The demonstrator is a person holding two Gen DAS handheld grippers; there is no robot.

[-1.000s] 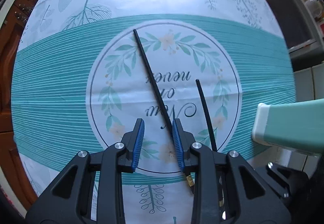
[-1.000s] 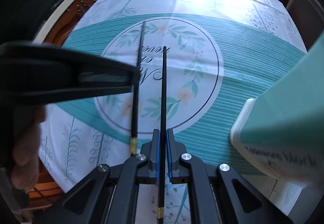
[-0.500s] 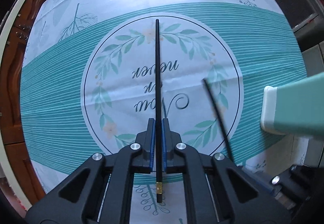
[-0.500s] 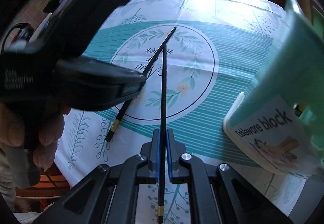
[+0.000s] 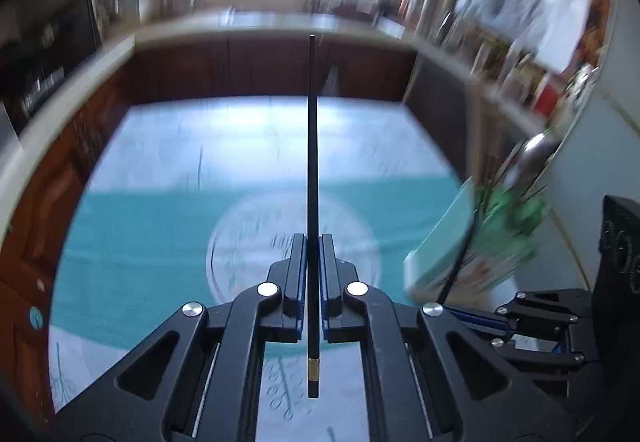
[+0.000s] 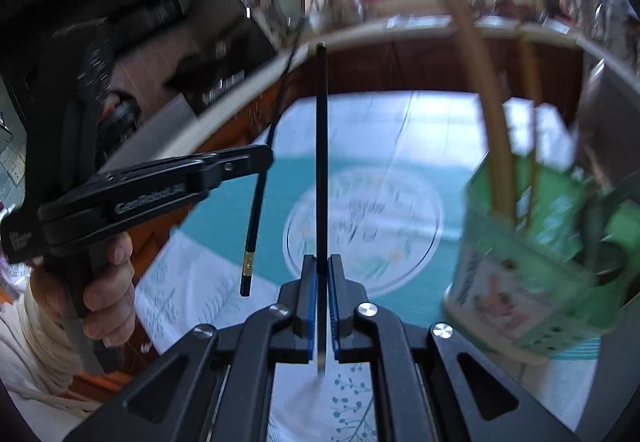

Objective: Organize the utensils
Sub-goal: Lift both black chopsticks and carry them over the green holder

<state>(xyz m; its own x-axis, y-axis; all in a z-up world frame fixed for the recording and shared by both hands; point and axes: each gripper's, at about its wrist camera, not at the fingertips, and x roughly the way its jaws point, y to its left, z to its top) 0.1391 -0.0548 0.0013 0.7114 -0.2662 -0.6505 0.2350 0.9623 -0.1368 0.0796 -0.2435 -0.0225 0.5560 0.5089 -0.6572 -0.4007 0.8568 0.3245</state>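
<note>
Holding one black chopstick (image 5: 312, 178) pinched in the left gripper (image 5: 311, 274), a second chopstick (image 6: 321, 170) clamped in the right gripper (image 6: 321, 298), both lifted above the cloth (image 5: 160, 226). Showing, in the right view only, a hand (image 6: 108, 282) gripping the left tool. Standing at right, blurred: green holder (image 6: 528, 282), label unreadable.

A home kitchen: dark wooden cabinets (image 5: 272, 70) under a pale countertop (image 5: 280, 20), crowded shelves (image 5: 500, 58), printed tablecloth (image 5: 160, 226).
</note>
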